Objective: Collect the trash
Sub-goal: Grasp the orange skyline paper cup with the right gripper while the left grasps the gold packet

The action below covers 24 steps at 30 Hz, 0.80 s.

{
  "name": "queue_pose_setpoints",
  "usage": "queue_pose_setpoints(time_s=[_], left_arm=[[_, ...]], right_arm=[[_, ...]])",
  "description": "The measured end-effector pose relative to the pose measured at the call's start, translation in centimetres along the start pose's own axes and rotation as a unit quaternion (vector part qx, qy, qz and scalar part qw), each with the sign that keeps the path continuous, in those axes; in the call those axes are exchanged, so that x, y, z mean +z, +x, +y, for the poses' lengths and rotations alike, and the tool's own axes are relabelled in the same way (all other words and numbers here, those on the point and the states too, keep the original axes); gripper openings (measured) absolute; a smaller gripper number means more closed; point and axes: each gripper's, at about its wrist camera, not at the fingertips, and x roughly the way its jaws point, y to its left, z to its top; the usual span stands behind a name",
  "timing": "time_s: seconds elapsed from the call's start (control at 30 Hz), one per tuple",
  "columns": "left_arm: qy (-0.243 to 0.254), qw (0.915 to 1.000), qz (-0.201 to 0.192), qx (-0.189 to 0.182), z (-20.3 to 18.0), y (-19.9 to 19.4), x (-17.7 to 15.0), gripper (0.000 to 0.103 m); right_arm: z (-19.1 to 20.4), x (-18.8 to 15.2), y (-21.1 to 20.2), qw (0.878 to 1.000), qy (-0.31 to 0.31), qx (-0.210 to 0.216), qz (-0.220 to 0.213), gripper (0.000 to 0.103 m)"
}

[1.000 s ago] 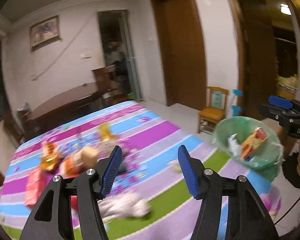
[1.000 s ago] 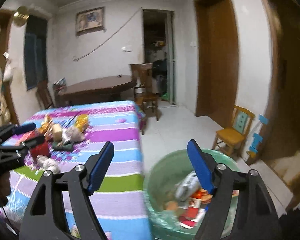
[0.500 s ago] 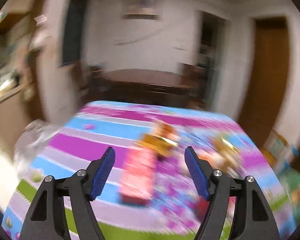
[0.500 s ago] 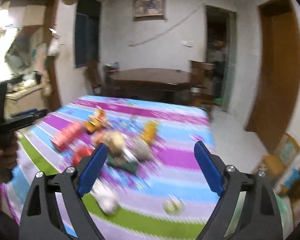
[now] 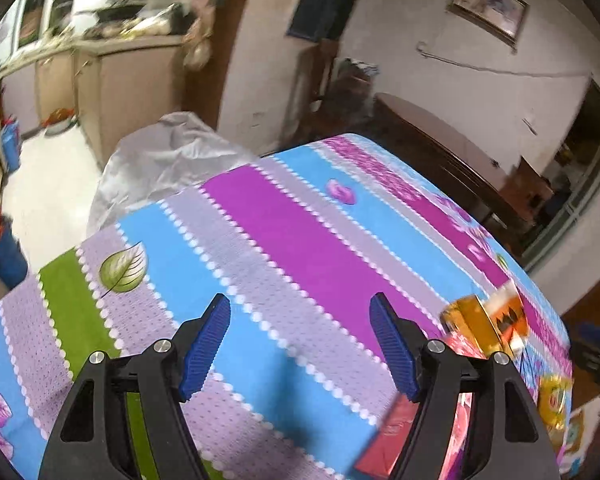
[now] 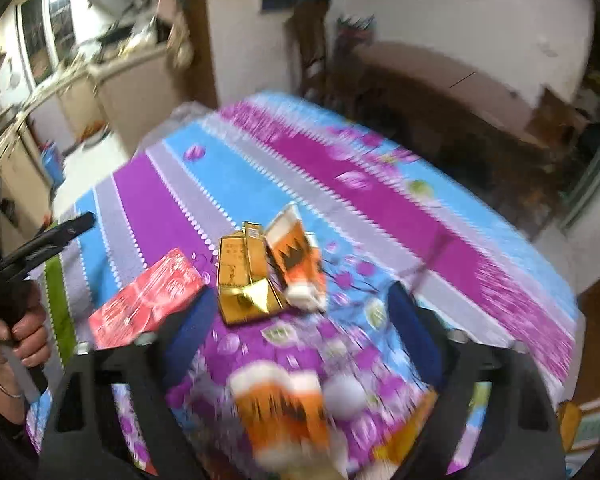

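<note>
Now, risk: we judge the orange carton (image 6: 284,408) under our right gripper (image 6: 300,332) could tip or skid if the fingers close off-centre; the blur says we are moving fast.
Right fingers: apart, empty, straddling the orange carton, which looks like waxy card.
Left fingers: left gripper (image 5: 300,344) spread wide over bare striped tablecloth (image 5: 284,240), holding nothing.
Trash location: gold box (image 6: 244,276), glossy foil and creased; a second orange carton (image 6: 296,256) leaning against it; flat red packet (image 6: 148,296) beside them, all on the tabletop.
Second risk: thin red packet lies flush, hard to pinch, we reckon.
Cloth: soft woven fabric, may bunch under the fingers.
</note>
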Motion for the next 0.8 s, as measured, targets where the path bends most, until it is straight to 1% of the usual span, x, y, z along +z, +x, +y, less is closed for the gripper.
queue_pose_setpoints(time_s=[0.03, 0.1, 0.13, 0.17, 0.2, 0.23, 0.27, 0.3, 0.33, 0.37, 0.4, 0.43, 0.47, 0.5, 0.53, 0.57, 0.63, 0.67, 0.7, 0.77, 0.8], left_arm=[[-0.003, 1.0000, 0.000, 0.000, 0.4, 0.4, 0.0, 0.073], [-0.003, 1.0000, -0.003, 0.007, 0.7, 0.4, 0.1, 0.073], [-0.001, 1.0000, -0.004, 0.008, 0.8, 0.4, 0.0, 0.073], [0.002, 1.0000, -0.002, 0.009, 0.4, 0.4, -0.1, 0.073], [0.004, 1.0000, 0.001, 0.009, 0.4, 0.3, -0.1, 0.073], [0.005, 0.9999, 0.003, 0.009, 0.4, 0.2, -0.2, 0.073], [0.005, 0.9999, 0.003, 0.010, 0.3, 0.2, -0.3, 0.073], [0.004, 0.9999, 0.001, 0.012, 0.4, 0.2, -0.2, 0.073], [0.005, 0.9999, -0.001, 0.013, 0.4, 0.2, -0.2, 0.073], [0.006, 0.9999, -0.004, 0.014, 0.3, 0.1, -0.2, 0.073], [0.007, 0.9999, -0.005, 0.014, 0.1, -0.1, -0.3, 0.073], [0.010, 0.9998, -0.008, 0.014, -0.1, -0.2, -0.4, 0.073], [0.014, 0.9998, -0.010, 0.013, -0.3, -0.3, -0.5, 0.073], [0.021, 0.9996, -0.014, 0.014, -0.6, -0.5, -0.7, 0.073], [0.027, 0.9994, -0.018, 0.014, -0.8, -0.6, -0.8, 0.073], [0.036, 0.9991, -0.021, 0.011, -1.1, -0.8, -0.9, 0.073], [0.068, 0.9973, -0.011, -0.023, -2.3, -1.3, -1.1, 0.073], [0.084, 0.9956, -0.005, -0.042, -3.1, -1.7, -1.2, 0.073], [0.105, 0.9927, -0.002, -0.060, -4.3, -2.3, -1.5, 0.073], [0.138, 0.9874, 0.010, -0.078, -6.6, -2.8, -1.8, 0.073], [0.161, 0.9819, 0.032, -0.095, -8.5, -2.8, -1.8, 0.073]], right_arm=[[0.0, 0.6, 1.3, 1.000, -0.006, 0.002, 0.015, 0.061], [-0.1, 1.4, 3.9, 0.999, -0.009, 0.003, 0.044, 0.056], [-0.3, 1.5, 4.9, 0.998, -0.007, 0.011, 0.057, 0.051], [-0.5, 1.6, 5.9, 0.998, -0.003, 0.013, 0.067, 0.043], [-0.8, 1.2, 7.0, 0.996, 0.009, 0.021, 0.084, 0.016], [-1.0, 0.6, 7.6, 0.994, 0.026, 0.036, 0.100, 0.010], [-0.6, 0.0, 7.6, 0.993, 0.031, 0.042, 0.107, 0.010], [-0.2, -0.5, 7.1, 0.993, 0.024, 0.037, 0.106, 0.009], [0.7, -1.2, 6.2, 0.994, 0.016, 0.031, 0.107, 0.009], [1.3, -2.1, 5.0, 0.993, 0.024, 0.029, 0.110, 0.009], [1.7, -2.7, 3.8, 0.993, 0.033, 0.039, 0.111, 0.009], [2.1, -3.4, 1.9, 0.993, 0.032, 0.055, 0.101, 0.009], [2.9, -4.3, -0.8, 0.993, 0.029, 0.072, 0.084, 0.009], [3.2, -4.7, -2.4, 0.993, 0.034, 0.084, 0.074, 0.009], [3.9, -5.6, -5.1, 0.994, 0.034, 0.089, 0.053, 0.009], [4.8, -6.1, -7.4, 0.997, 0.028, 0.075, 0.022, 0.009], [5.1, -7.4, -11.7, 0.996, 0.039, 0.076, -0.033, 0.009], [4.9, -8.8, -14.6, 0.993, 0.057, 0.080, -0.070, 0.009], [4.8, -9.7, -16.2, 0.990, 0.067, 0.081, -0.092, 0.009], [4.6, -12.5, -19.1, 0.983, 0.091, 0.092, -0.130, 0.009], [4.7, -13.1, -19.2, 0.981, 0.100, 0.093, -0.138, 0.009]])
